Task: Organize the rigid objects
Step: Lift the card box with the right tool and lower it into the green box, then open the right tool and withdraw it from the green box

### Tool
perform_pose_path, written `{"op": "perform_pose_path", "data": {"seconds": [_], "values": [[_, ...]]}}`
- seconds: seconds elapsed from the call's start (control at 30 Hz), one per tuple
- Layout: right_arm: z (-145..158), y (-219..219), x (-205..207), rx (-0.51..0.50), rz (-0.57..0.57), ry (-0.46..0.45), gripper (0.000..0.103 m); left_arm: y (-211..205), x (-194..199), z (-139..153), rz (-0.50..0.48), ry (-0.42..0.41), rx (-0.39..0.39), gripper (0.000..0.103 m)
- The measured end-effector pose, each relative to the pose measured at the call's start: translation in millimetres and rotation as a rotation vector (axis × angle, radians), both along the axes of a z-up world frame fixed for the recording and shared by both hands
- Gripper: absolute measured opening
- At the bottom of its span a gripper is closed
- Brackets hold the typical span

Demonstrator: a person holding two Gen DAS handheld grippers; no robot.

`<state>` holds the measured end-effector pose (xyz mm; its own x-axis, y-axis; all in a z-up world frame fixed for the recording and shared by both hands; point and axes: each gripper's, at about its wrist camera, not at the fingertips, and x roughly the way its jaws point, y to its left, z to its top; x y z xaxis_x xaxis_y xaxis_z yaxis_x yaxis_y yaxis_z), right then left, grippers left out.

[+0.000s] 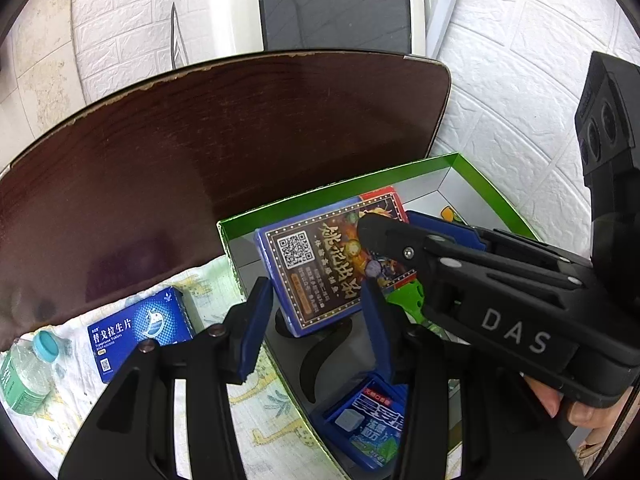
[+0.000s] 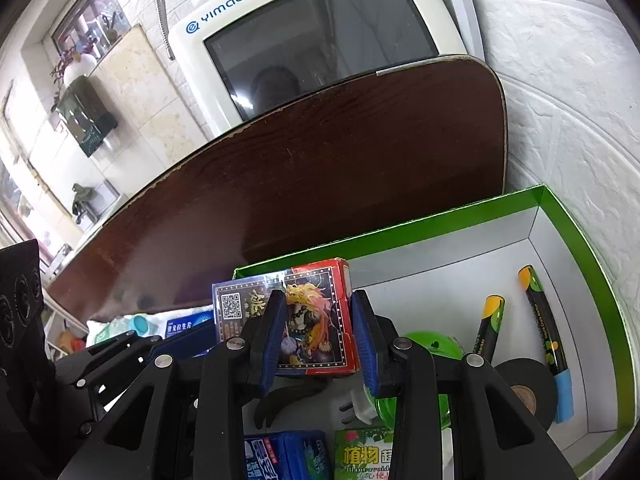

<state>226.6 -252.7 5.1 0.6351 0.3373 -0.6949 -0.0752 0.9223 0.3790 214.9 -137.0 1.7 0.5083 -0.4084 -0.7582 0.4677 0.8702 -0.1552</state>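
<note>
A green-rimmed cardboard box (image 1: 344, 184) holds a blue card pack with a QR code (image 1: 312, 272) and a red card pack (image 2: 320, 316) standing side by side. My left gripper (image 1: 316, 320) is open, its blue pads either side of the blue pack's lower edge. My right gripper (image 2: 320, 340) is open around the red pack; it crosses the left wrist view (image 1: 460, 264). A blue medicine box (image 1: 140, 332) lies on the patterned cloth (image 1: 256, 408) left of the box.
A water bottle (image 1: 28, 372) lies at the far left. Inside the box (image 2: 560, 216) are two markers (image 2: 540, 312), a black tape roll (image 2: 528, 388), a green round item (image 2: 428, 348) and small packs (image 2: 360, 456). A dark wooden board (image 1: 224, 152) stands behind.
</note>
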Motion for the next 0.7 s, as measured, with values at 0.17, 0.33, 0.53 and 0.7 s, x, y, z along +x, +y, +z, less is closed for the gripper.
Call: {"op": "perform_pose_path", "data": {"seconds": [0.17,0.33,0.53,0.7], "values": [[-4.1,3.0,5.6,-0.003,-0.001,0.016,0.035,-2.4,7.1,-4.2,-0.002,0.031,0.017,0.044],[-7.2,7.5,11.1,-0.012,-0.004,0.019,0.035,-2.9,11.1,-8.2,-0.002,0.042,0.012,0.044],[-6.8,5.6,7.2,0.0,-0.018,0.009,0.035,0.3,-0.3,0.0,-0.005,0.0,0.057,0.045],[1.4,8.8,-2.6,-0.013,-0.01,-0.013,0.035,23.4,-3.1,10.8,0.035,-0.011,0.045,0.046]]}}
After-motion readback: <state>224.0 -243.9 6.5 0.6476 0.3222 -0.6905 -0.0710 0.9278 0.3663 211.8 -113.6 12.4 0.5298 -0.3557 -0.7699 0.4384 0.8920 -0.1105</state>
